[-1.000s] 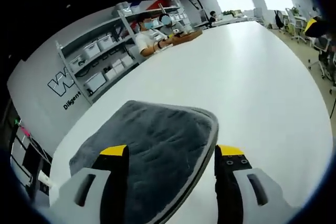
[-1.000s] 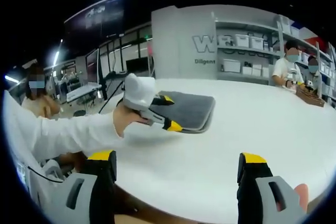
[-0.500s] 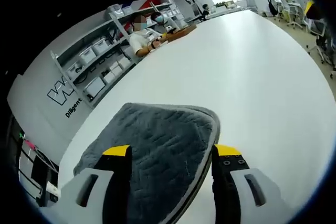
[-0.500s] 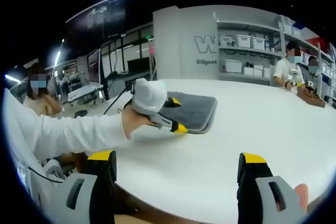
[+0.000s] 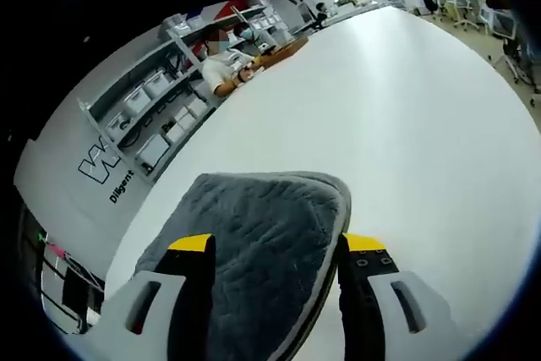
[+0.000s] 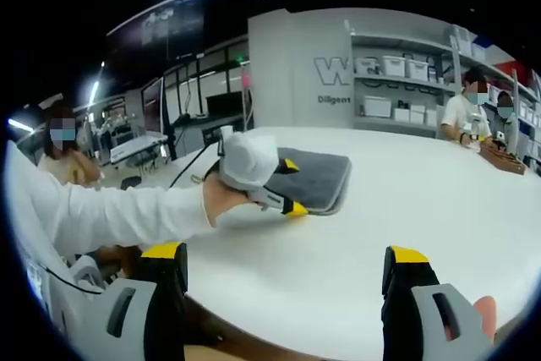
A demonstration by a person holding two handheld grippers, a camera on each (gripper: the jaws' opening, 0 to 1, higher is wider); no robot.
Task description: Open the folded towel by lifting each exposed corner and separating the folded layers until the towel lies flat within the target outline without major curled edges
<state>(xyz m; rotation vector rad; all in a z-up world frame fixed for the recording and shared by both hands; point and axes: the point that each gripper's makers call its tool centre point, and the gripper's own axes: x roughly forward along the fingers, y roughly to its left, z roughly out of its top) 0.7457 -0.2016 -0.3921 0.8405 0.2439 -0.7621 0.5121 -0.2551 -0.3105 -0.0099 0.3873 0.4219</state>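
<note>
Fingers of the left gripper [image 5: 275,247] stand apart, one on each side of the near end of the folded towel [image 5: 254,234], with nothing clamped between them; whether they touch the cloth cannot be told. The towel, a dark grey quilted one, lies folded on the white desk [image 5: 423,124], and no target outline can be made out around it. In the right gripper view the left gripper [image 6: 283,188] is seen at the towel [image 6: 317,177], held by a hand [image 6: 224,200] reaching out of a white sleeve [image 6: 118,216]. The right gripper [image 6: 287,264] hangs well apart from the towel, on its near side, fingers wide apart and holding nothing. The step in hand appears to be the approach to the first corner; no layer is lifted yet. The next move probably calls for the left fingers to close on the top layer alone at the towel's near edge, then lift and peel it back.
</note>
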